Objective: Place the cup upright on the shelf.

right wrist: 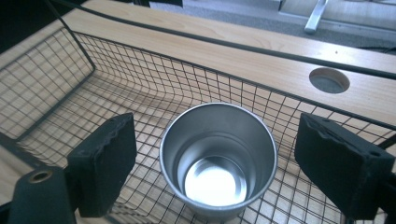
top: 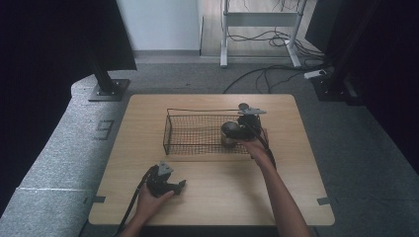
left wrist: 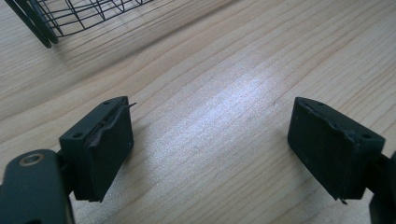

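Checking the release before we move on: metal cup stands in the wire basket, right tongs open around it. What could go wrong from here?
1. The right tongs flank the metal cup closely; a sideways pull-out could clip its rim and tip it.
2. The wire basket has thin walls near the tongs; a pad might snag the mesh and drag the basket.

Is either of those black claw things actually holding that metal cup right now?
No. The metal cup stands upright in the wire basket, between the right gripper pads without touching them. The left gripper is open above the table.

Wooden table [top: 207, 197]; cables [top: 267, 74], perhaps loose, on grey floor [top: 59, 148].
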